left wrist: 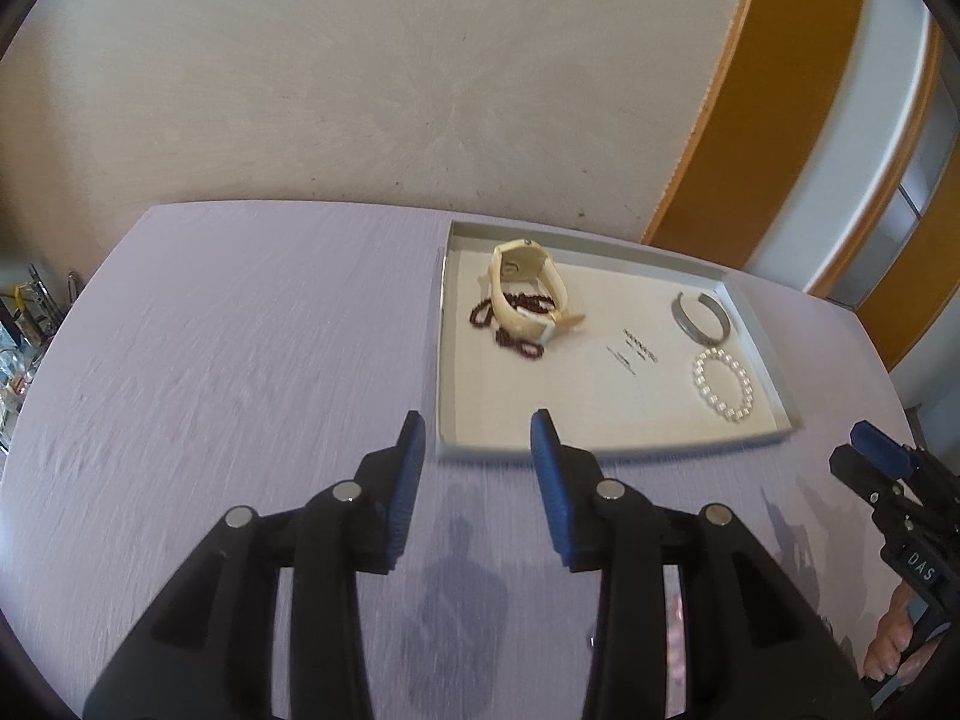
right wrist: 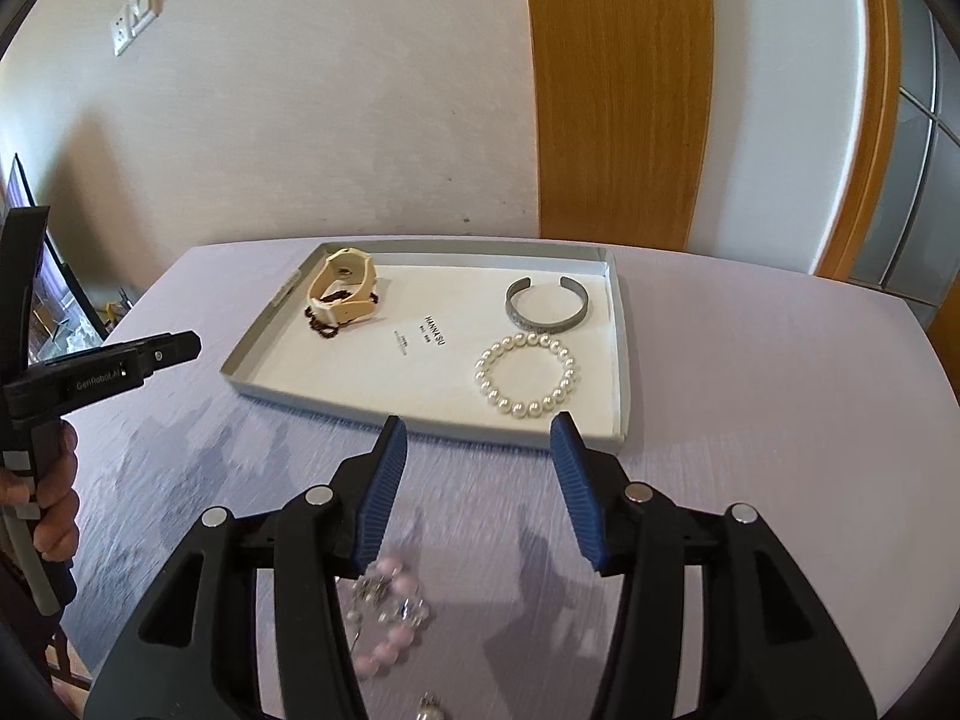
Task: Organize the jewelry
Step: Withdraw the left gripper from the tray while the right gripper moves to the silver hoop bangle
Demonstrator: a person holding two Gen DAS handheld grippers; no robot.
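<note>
A shallow grey tray (left wrist: 600, 447) (right wrist: 621, 372) lies on the lilac table. In it are a cream watch (left wrist: 528, 294) (right wrist: 343, 291) lying over a dark red bead string (left wrist: 519, 345) (right wrist: 321, 327), a silver cuff bangle (left wrist: 699, 315) (right wrist: 543, 306) and a white pearl bracelet (left wrist: 723, 384) (right wrist: 528, 378). A pink and clear bead bracelet (right wrist: 390, 612) lies on the table under my right gripper. My left gripper (left wrist: 477, 438) is open and empty just before the tray's near edge. My right gripper (right wrist: 477, 438) is open and empty above the table.
The lilac table (left wrist: 210, 360) (right wrist: 750, 420) stands against a beige wall. A small silver piece (right wrist: 429, 708) lies at the near edge. The left gripper body and hand (right wrist: 90, 372) show at left. Clutter (left wrist: 24, 324) sits beyond the table's left edge.
</note>
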